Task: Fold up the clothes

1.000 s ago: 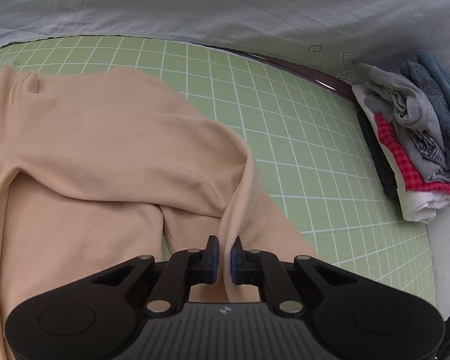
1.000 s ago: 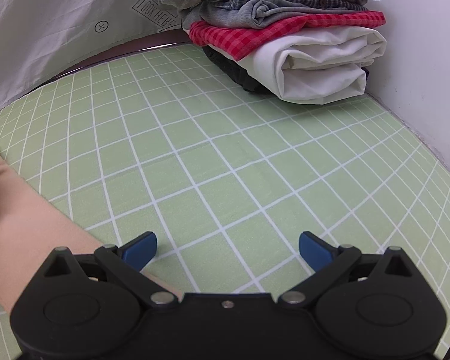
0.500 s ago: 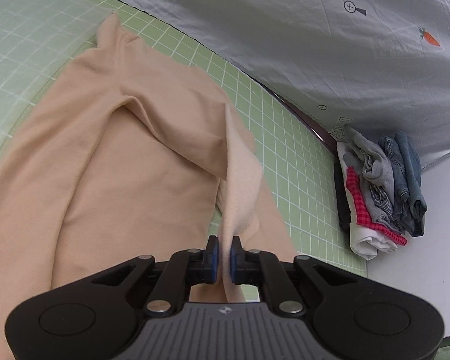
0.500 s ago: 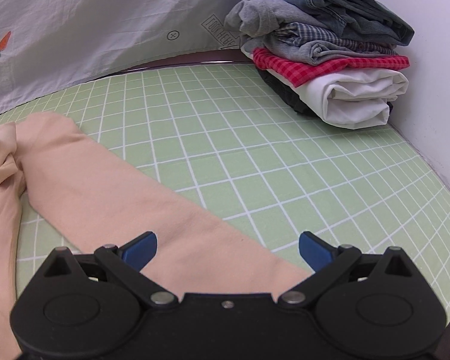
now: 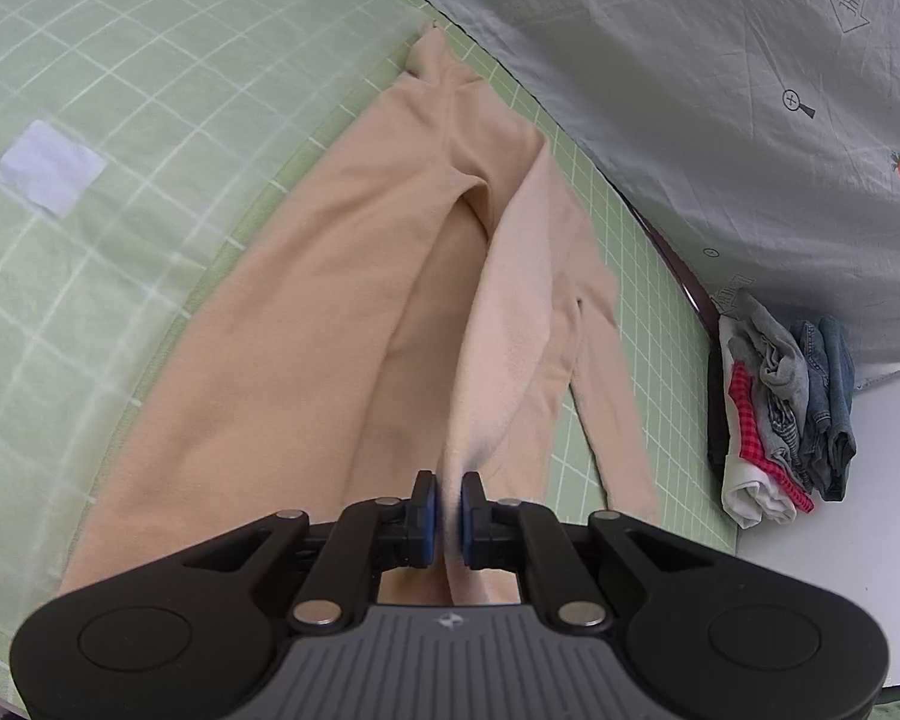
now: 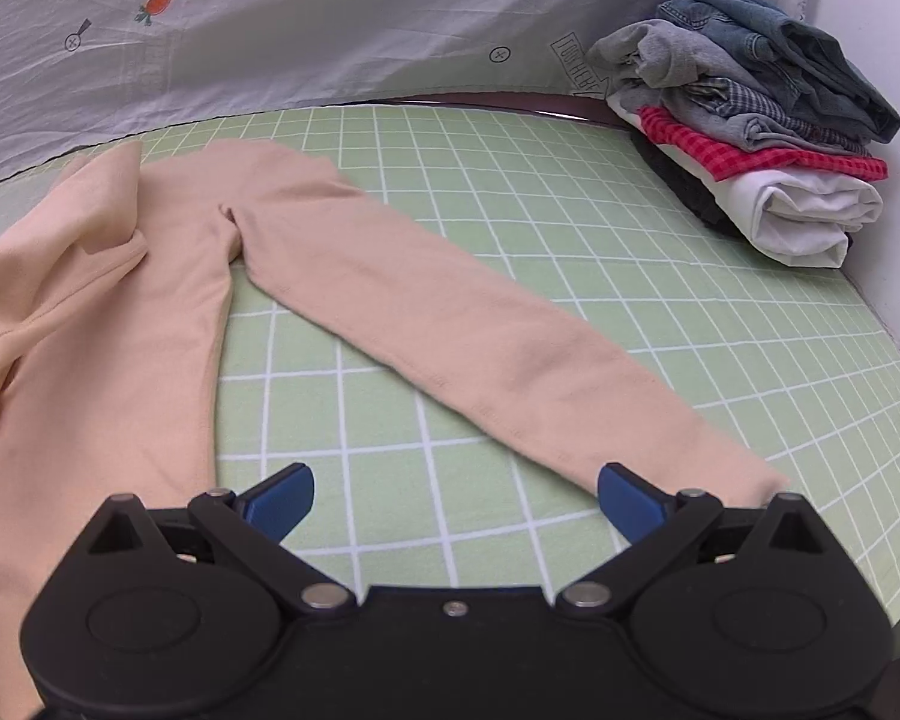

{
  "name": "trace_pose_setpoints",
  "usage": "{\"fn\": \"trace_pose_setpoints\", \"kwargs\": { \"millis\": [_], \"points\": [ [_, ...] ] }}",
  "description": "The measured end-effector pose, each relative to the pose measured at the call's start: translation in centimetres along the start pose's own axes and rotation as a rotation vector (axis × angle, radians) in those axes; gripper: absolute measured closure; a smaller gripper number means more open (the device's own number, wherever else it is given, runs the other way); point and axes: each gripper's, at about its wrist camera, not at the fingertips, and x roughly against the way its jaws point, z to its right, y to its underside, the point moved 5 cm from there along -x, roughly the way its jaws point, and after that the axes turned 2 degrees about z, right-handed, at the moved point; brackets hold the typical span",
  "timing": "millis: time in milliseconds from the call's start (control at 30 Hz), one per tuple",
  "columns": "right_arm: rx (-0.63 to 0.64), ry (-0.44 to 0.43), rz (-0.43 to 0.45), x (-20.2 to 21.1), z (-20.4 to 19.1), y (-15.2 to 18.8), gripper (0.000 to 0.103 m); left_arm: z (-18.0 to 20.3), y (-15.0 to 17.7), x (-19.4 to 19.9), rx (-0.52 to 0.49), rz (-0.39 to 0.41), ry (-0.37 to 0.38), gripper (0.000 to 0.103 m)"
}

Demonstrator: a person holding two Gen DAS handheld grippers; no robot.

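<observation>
the left claw (image 5: 444,501) is clamped on an edge of the peach top (image 5: 342,324), lifting a fold across the body that lies on the green grid tabletop (image 5: 120,90). the right claw (image 6: 456,495) gapes empty above one outstretched sleeve (image 6: 480,348). a side fold looks underway; next, lay the pinched edge flat, then bring that sleeve inward.

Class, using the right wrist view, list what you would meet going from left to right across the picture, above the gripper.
Peach top's body → its outstretched sleeve → bare green grid mat → stack of folded clothes.
</observation>
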Motion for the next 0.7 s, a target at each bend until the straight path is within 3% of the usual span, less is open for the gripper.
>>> {"fn": "trace_pose_setpoints", "kwargs": {
  "millis": [167, 400, 700],
  "points": [
    [0.023, -0.006, -0.008, 1.1, -2.1, 1.0, 0.001, -2.5, -0.2, 0.6, -0.045, 0.0, -0.085, 0.086],
    [0.043, 0.01, -0.018, 2.3, -3.6, 2.1, 0.001, -5.4, -0.6, 1.0, -0.053, -0.009, -0.125, 0.086],
    [0.026, 0.019, -0.014, 3.4, -4.7, 2.7, 0.001, -7.3, -1.6, 2.8, -0.08, 0.057, -0.197, 0.086]
  ]
}}
